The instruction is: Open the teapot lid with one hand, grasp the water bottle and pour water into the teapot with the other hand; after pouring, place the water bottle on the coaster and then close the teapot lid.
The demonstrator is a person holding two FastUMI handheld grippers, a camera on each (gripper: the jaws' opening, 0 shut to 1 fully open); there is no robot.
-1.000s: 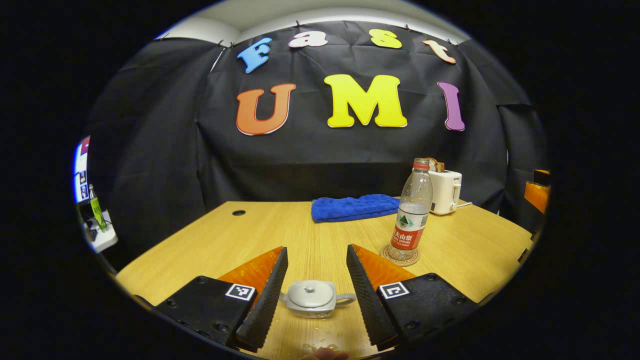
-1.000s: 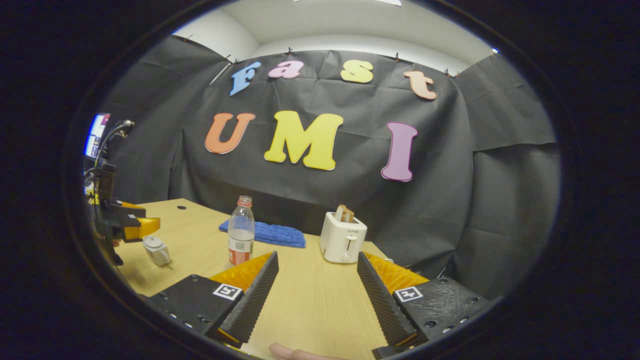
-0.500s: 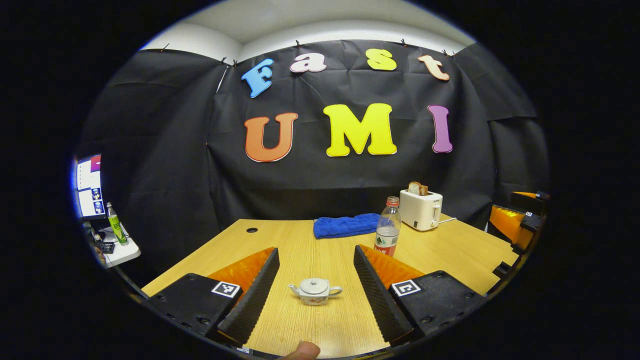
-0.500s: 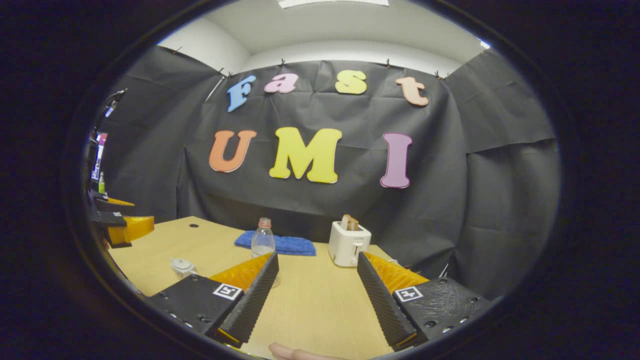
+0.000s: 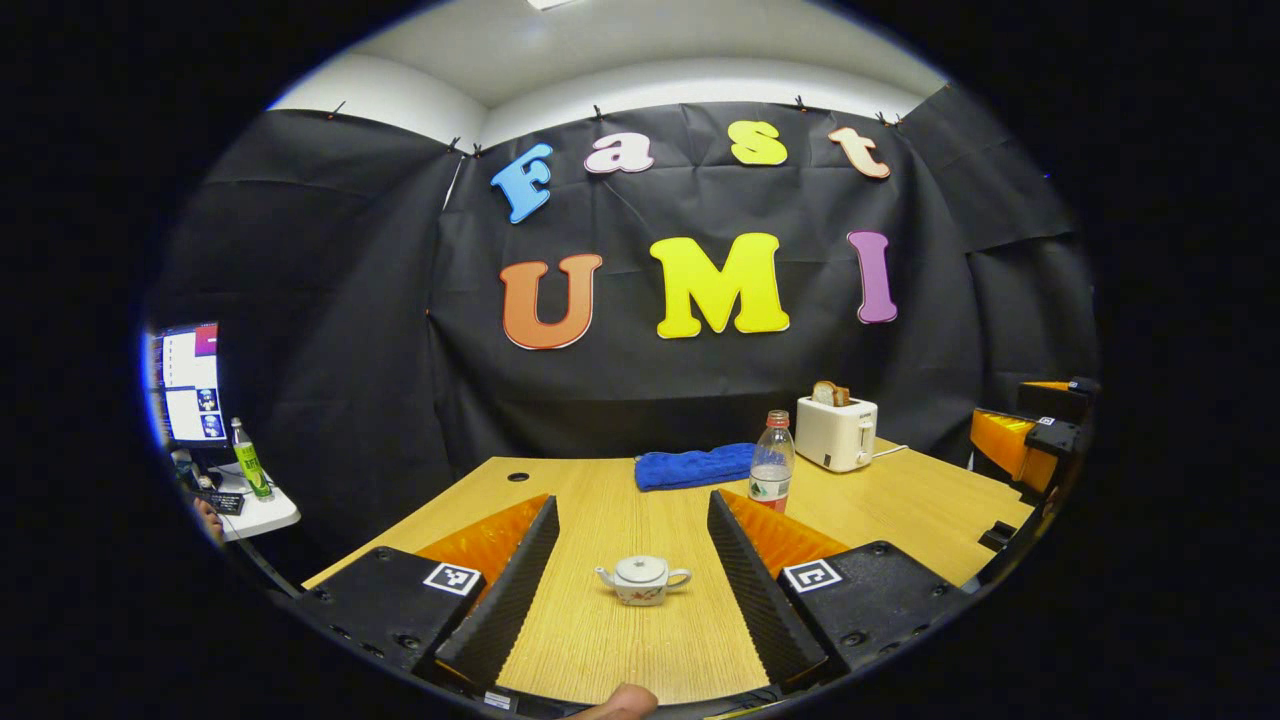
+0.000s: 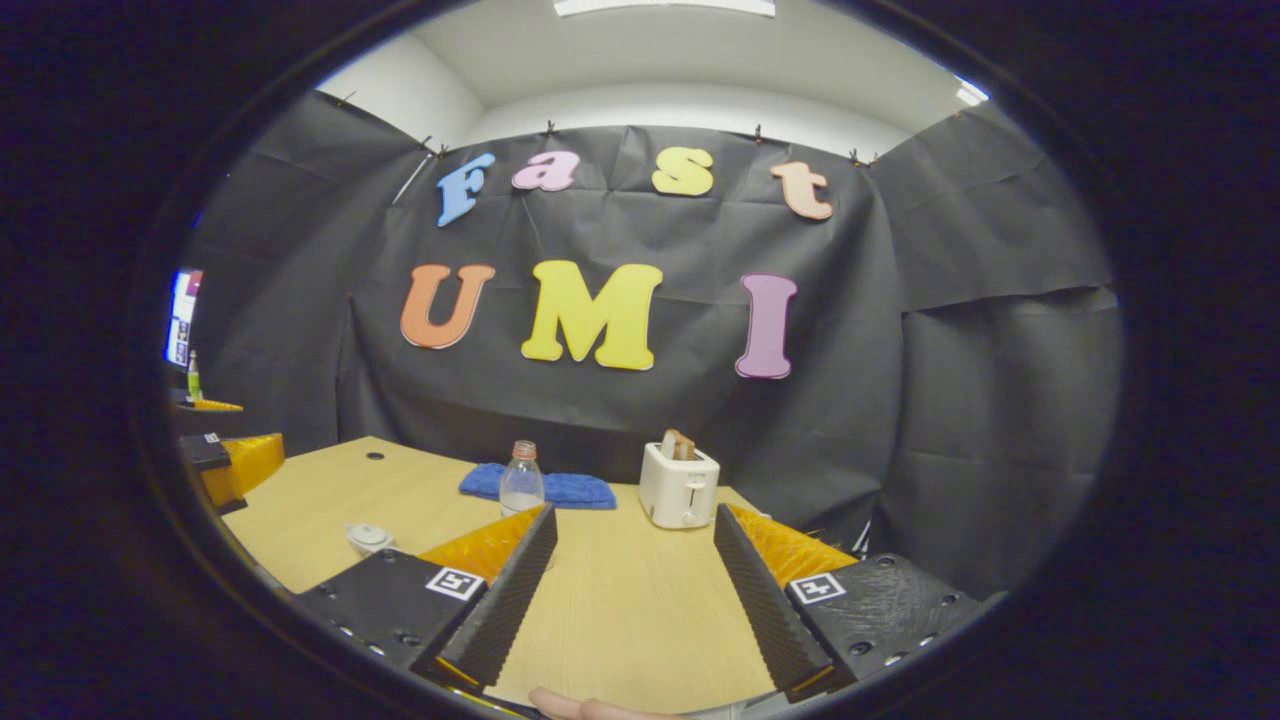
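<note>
Both claws, spread and empty, sit farther from the teapot than before.

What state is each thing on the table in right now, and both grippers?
teapot: upright, lid on.
water bottle: upright, capped, partly full.
toaster: bread sticking out of the slot.
blue towel: lying folded.
left gripper: open, empty.
right gripper: open, empty.

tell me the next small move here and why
Probably none beyond resting both tools. The teapot sits with its lid on, the water bottle stands upright on the table, and the left hand-held gripper and right hand-held gripper are open, empty, away from both.
</note>
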